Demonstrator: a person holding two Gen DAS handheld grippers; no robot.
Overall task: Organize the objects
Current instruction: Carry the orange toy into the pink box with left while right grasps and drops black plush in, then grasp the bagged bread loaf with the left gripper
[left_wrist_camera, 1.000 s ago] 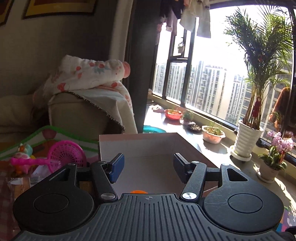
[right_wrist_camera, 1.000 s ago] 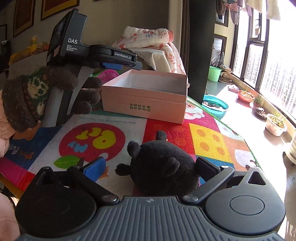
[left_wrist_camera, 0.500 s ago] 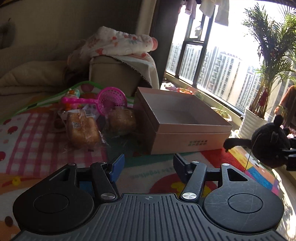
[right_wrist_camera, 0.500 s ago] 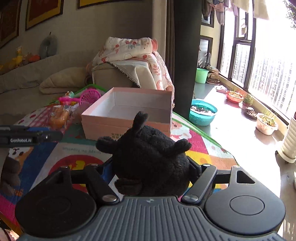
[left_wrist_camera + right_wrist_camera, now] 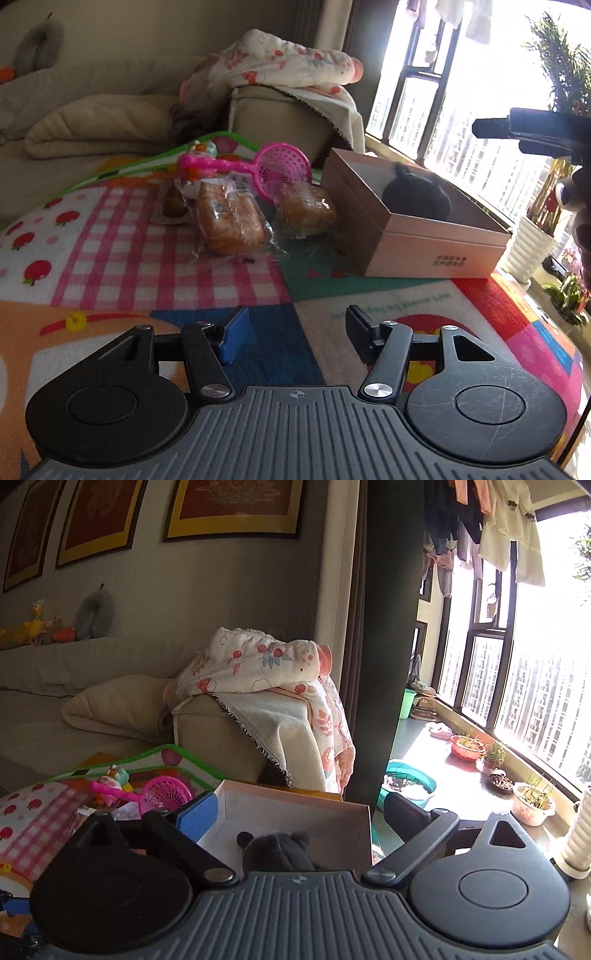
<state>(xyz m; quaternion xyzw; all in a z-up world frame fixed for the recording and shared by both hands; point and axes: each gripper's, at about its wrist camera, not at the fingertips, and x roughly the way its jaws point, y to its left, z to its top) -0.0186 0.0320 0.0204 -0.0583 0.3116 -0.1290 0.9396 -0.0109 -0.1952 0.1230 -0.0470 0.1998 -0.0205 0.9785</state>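
A black plush toy [image 5: 416,195] lies inside the open pink cardboard box [image 5: 436,247] on the colourful play mat. In the right wrist view the plush [image 5: 280,853] sits in the box [image 5: 295,808] just below my right gripper [image 5: 299,816], which is open and empty above it. My left gripper [image 5: 293,332] is open and empty, low over the mat in front of the box. Two wrapped bread packs [image 5: 229,221] and a pink toy sieve [image 5: 280,170] lie left of the box.
A beige sofa [image 5: 280,118] with a floral blanket stands behind the mat. The right gripper's body [image 5: 535,129] hangs above the box's right side. Potted plants [image 5: 532,801] and bowls line the window ledge. The mat's edge drops off at the right.
My right gripper carried the plush over the box, opened and let it go; the plush now lies inside. My left gripper drew back from the box and lowered toward the mat.
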